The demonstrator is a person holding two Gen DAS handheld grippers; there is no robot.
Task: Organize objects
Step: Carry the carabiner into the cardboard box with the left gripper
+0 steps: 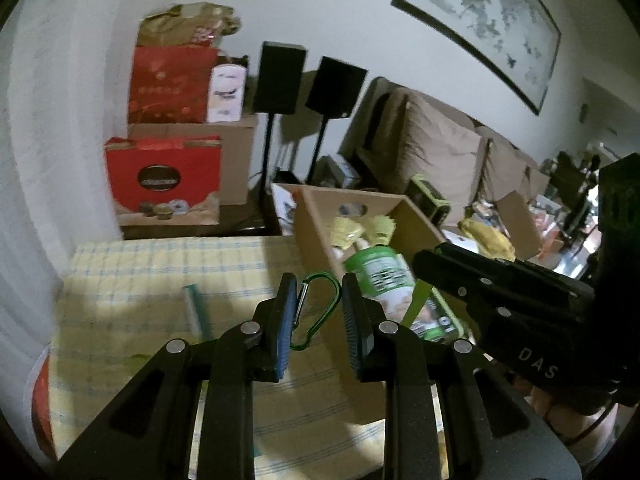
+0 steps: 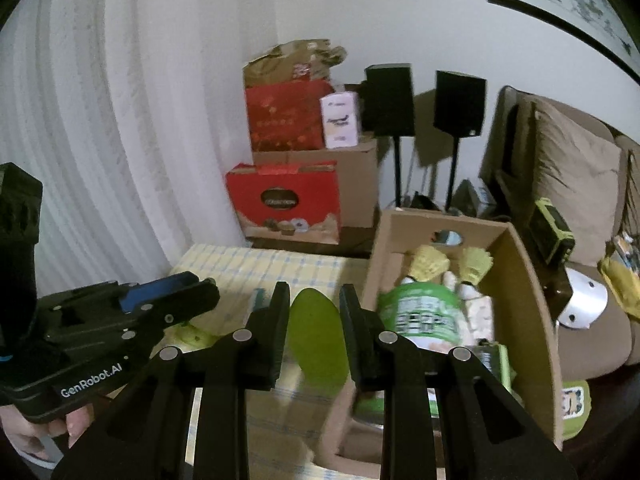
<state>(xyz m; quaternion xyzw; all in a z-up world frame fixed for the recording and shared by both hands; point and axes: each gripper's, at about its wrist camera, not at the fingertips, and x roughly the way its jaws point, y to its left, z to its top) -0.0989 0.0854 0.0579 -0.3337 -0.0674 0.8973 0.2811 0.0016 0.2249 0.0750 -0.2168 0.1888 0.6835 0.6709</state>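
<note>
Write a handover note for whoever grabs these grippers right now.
Left gripper: shut on green carabiner, above the checked cloth.
Right gripper: shut on green flat piece, beside the cardboard box.
Done: green-labelled bottle and yellow pieces lie in the box.
Left, probably: box both held things, then the teal stick on the cloth.

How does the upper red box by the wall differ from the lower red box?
The upper red box shows a scattered gold pattern; the lower red box carries a dark oval label and pictured sweets. The upper one stands on top of a brown cardboard box, the lower one in front of it. Both are red.
</note>
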